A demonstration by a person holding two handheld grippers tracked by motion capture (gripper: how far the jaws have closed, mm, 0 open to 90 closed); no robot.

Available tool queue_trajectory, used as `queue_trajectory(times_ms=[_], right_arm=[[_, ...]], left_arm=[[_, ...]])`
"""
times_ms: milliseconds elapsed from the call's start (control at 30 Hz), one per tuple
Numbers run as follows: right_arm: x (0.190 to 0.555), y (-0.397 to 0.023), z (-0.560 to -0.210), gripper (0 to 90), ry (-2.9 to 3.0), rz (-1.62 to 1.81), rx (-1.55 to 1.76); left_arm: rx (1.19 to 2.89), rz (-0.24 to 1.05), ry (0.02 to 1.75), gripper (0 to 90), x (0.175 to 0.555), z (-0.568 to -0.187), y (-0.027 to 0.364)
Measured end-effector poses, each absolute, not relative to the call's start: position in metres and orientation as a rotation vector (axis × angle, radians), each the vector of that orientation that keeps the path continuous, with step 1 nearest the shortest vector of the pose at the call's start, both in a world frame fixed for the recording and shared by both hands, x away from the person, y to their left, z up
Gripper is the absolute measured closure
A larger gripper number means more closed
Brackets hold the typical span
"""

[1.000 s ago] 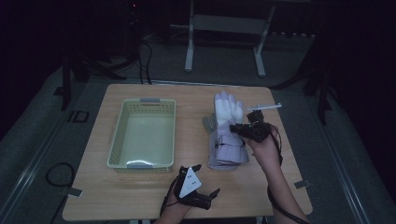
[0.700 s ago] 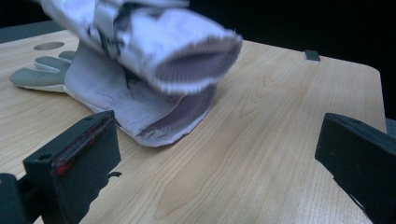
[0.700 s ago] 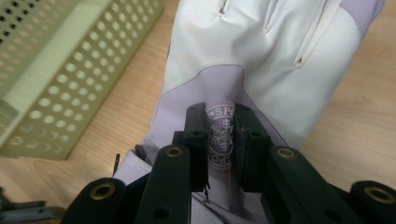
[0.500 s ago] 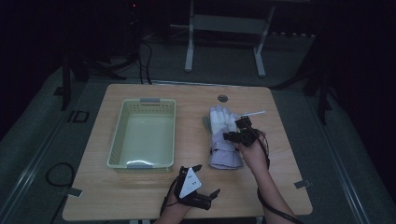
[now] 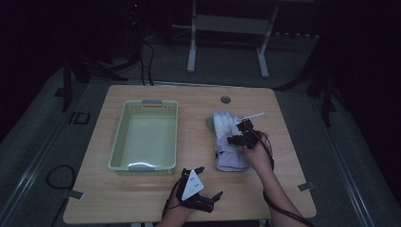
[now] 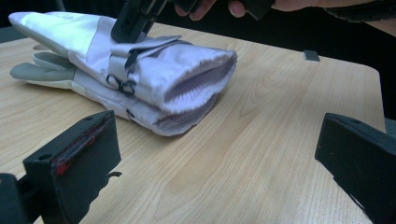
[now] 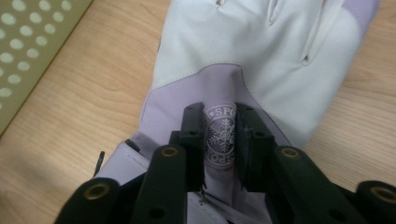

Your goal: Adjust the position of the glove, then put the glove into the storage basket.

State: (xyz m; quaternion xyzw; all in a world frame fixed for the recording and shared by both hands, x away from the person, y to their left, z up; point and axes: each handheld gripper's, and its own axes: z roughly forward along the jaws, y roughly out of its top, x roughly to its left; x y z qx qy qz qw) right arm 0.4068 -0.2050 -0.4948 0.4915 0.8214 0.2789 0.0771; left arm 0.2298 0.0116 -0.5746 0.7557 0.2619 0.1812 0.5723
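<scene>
Two gloves (image 5: 229,142), white and lilac, stacked flat on the table (image 5: 283,184), right of the green basket (image 5: 144,135) and well apart from it, cuffs toward the person. Right gripper (image 7: 219,135) down on the top glove, far right of the basket, jaws nearly closed and pinching a fold of lilac fabric bearing a round snowflake logo. Left gripper (image 5: 201,189) low at the near table edge, just past the basket's near right corner, jaws spread wide, holding nothing.
</scene>
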Motion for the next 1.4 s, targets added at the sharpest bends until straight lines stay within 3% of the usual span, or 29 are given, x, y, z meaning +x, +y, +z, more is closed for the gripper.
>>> queue_trajectory(times_ms=[167, 400, 433, 467, 633, 933, 1133, 1300, 1400], right_arm=[[0.406, -0.205, -0.494, 63.1, 2.474, 0.897, 1.418], [0.404, -0.218, -0.482, 40.1, 2.484, 1.068, 1.316], [0.404, -0.218, -0.482, 40.1, 2.484, 1.068, 1.316], [0.402, -0.222, -0.478, 29.2, 2.499, 1.114, 1.291], [0.398, -0.232, -0.478, 19.5, 2.505, 1.207, 1.234], [0.388, -0.244, -0.482, 17.8, 2.527, 1.219, 1.044], [0.384, -0.260, -0.482, 19.2, 2.518, 1.200, 0.905], [0.381, -0.271, -0.480, 19.4, 2.514, 1.191, 0.872], [0.381, -0.276, -0.479, 19.5, 2.521, 1.163, 0.885]], left_arm=[[1.772, 0.424, 0.618, 0.2, 0.230, -0.575, 0.012], [1.771, 0.425, 0.622, 0.2, 0.230, -0.575, 0.012], [1.771, 0.425, 0.622, 0.2, 0.230, -0.575, 0.012], [1.773, 0.424, 0.623, 0.2, 0.230, -0.575, 0.012], [1.770, 0.417, 0.642, 0.2, 0.232, -0.575, 0.012], [1.725, 0.352, 0.686, 0.2, 0.237, -0.575, 0.016], [1.794, 0.203, 0.650, 0.2, 0.241, -0.566, 0.009], [1.867, 0.284, 0.591, 0.2, 0.234, -0.546, -0.004], [1.852, 0.250, 0.625, 0.2, 0.238, -0.537, -0.006]])
